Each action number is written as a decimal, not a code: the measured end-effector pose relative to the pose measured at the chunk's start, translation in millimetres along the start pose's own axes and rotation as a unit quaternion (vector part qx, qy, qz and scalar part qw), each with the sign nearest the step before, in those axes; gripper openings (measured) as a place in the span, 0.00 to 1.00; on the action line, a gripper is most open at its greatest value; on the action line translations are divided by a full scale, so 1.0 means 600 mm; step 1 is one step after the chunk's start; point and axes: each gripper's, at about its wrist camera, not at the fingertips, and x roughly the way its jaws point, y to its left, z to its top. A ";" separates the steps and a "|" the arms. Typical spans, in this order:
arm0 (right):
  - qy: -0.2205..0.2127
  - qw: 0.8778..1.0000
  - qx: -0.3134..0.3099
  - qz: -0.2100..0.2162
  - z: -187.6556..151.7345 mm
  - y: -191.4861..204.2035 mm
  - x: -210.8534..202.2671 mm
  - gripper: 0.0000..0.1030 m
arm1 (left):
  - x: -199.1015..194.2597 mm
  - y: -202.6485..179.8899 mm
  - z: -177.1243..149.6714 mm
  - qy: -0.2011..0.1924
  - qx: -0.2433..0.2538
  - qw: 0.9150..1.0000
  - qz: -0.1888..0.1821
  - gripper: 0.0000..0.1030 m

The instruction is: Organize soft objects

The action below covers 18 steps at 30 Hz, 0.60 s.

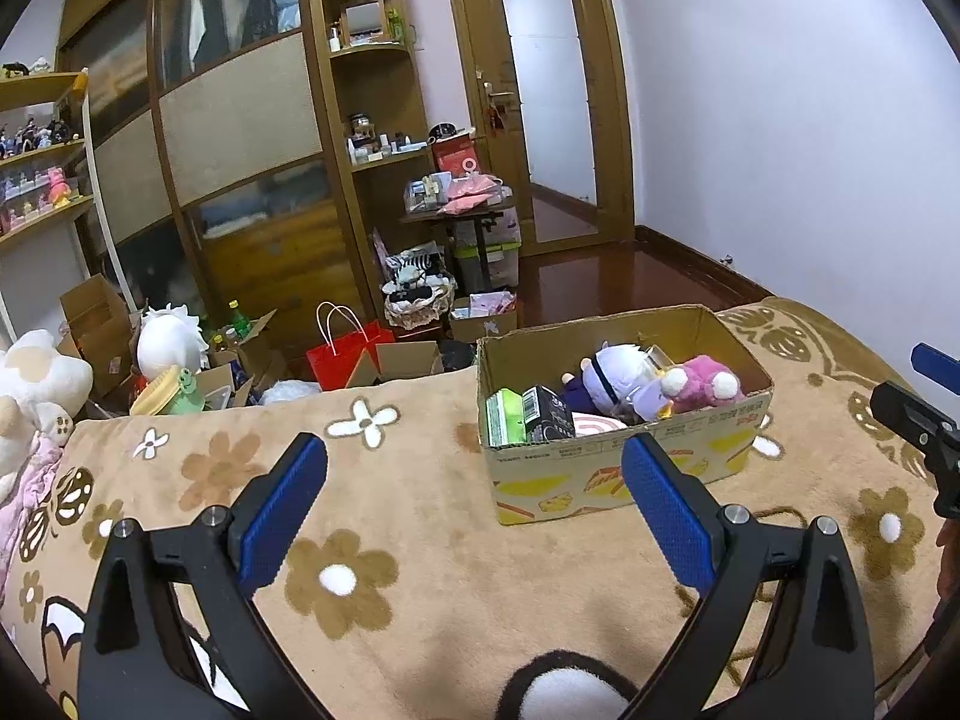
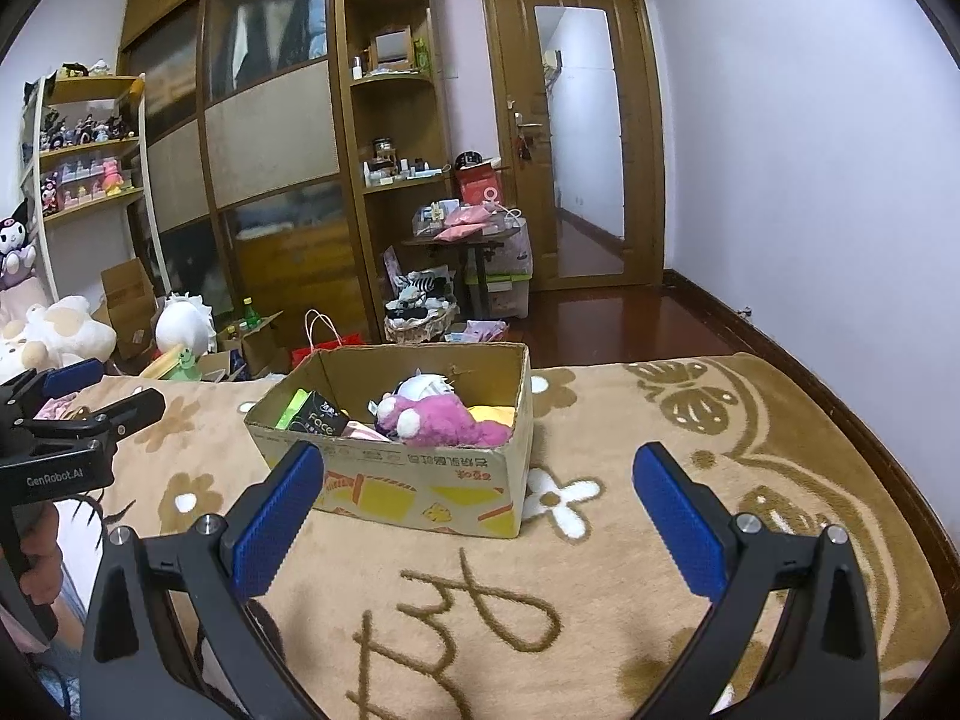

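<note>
Item: cardboard box (image 1: 624, 456), open-topped, standing on a tan flower-patterned blanket (image 1: 372, 546); its long axis runs left to right across both views. Contents: pink plush toy (image 2: 444, 420) lying on its side near the middle, touching a white-headed plush doll (image 1: 618, 378) behind it; a dark carton marked "Face" (image 2: 318, 417) and a green pack (image 1: 501, 417) at the box's left end; something yellow (image 2: 492, 414) at the right end, kind not discernible. Left gripper (image 1: 474, 498): blue pads spread wide, holding nothing, poised above the blanket with the box ahead and off to its right. Right gripper (image 2: 477, 510): pads likewise spread wide and empty, with the box ahead and slightly to its left, its near wall lying between the fingers in that view. Judgement: the box sits between the two tools, and the right gripper faces it more squarely, so it appears better placed for the pink plush, which lies almost straight ahead of it over the near wall. Loose soft goods beyond the blanket's far-left edge: cream plush (image 1: 36, 384) and a round white plush (image 1: 171, 339), both well apart from the box and nearer the left gripper's side.
</note>
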 end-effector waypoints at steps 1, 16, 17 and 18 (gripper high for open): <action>0.000 1.000 0.000 0.000 0.000 0.000 0.000 1.00 | 0.000 0.001 0.000 -0.001 -0.001 1.000 0.001 0.95; -0.001 1.000 0.001 -0.001 -0.002 0.000 0.001 1.00 | -0.002 0.003 -0.006 0.001 -0.001 1.000 -0.001 0.95; -0.001 1.000 0.002 -0.001 -0.001 0.000 0.003 1.00 | -0.002 0.004 -0.007 0.002 -0.002 1.000 -0.002 0.95; -0.001 1.000 0.002 -0.001 -0.001 0.000 0.003 1.00 | -0.001 0.003 -0.007 0.003 -0.002 1.000 -0.003 0.95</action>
